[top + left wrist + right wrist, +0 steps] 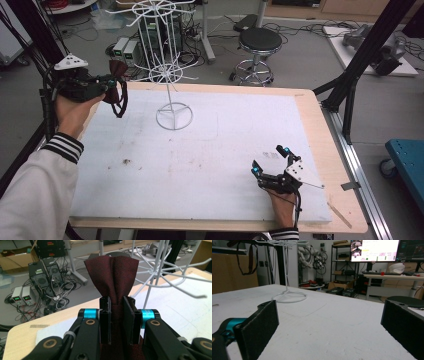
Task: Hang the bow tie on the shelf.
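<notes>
One dark red bow tie (pixel 113 280) is pinched at its knot between the pads of the left gripper (pixel 111 89), which is clenched on it at the far left corner of the table (pixel 310 115); its black neck strap (pixel 120 105) is left hanging in a loop below the jaws. The grip on the narrow middle is judged to be chosen so that both wings fan out freely and the strap stays open for hooking. The tie is held raised and just left of the single white wire rack (pixel 167 70), close to its lower ring of arms, which suggests that it is being brought there to be hung. In the left gripper view, the rack's thin arms (pixel 175 275) are seen just right of the cloth, not yet touched. The right gripper (pixel 272 162) is rested on the white mat (pixel 200 165) at the near right, well apart from the rack, its jaws released and spread with nothing between them, presumably kept out of the way. One round stool (pixel 259 42) is seen on the floor beyond the table.
</notes>
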A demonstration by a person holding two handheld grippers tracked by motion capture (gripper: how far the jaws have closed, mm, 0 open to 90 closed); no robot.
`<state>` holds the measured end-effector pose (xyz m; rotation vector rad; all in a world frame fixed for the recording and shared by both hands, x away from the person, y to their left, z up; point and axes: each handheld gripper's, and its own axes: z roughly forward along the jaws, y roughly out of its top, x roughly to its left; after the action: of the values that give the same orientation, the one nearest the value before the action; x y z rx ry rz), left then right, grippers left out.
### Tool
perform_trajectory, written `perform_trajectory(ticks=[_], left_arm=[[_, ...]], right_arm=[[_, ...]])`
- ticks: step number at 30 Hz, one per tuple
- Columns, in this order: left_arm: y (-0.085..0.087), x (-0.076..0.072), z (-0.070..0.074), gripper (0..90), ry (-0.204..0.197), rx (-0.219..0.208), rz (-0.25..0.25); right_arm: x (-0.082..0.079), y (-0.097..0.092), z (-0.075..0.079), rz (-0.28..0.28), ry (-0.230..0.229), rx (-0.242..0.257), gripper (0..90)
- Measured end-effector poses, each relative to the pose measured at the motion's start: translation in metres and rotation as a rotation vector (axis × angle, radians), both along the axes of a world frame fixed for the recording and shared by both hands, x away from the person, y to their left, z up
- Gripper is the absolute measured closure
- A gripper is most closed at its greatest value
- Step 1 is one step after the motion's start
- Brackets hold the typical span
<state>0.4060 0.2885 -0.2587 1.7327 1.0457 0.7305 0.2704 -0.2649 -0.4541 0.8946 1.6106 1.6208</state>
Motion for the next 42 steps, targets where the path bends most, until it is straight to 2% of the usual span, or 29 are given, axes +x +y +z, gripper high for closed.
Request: perform_trajectory(ticks=[11,17,26,32,42], left_arm=[[-0.014,0.007,0.006,76.7,-0.014,0.004,-0.010],[-0.017,0.009,0.004,76.7,-0.004,-0.009,-0.007],[-0.024,0.011,0.002,76.7,0.007,-0.003,-0.004],[-0.029,0.012,0.001,76.7,0.008,-0.016,-0.011],[-0.039,0.014,0.003,76.6,0.006,-0.008,-0.017]], right_arm=[[0.000,0.000,0.000,0.001,0.000,0.000,0.7],[0.000,0.000,0.000,0.001,0.000,0.000,0.7],[0.000,0.000,0.000,0.001,-0.001,0.000,0.7],[0.000,0.000,0.000,0.002,-0.003,-0.004,0.7],[0.000,0.000,0.000,0.001,-0.004,-0.005,0.7]])
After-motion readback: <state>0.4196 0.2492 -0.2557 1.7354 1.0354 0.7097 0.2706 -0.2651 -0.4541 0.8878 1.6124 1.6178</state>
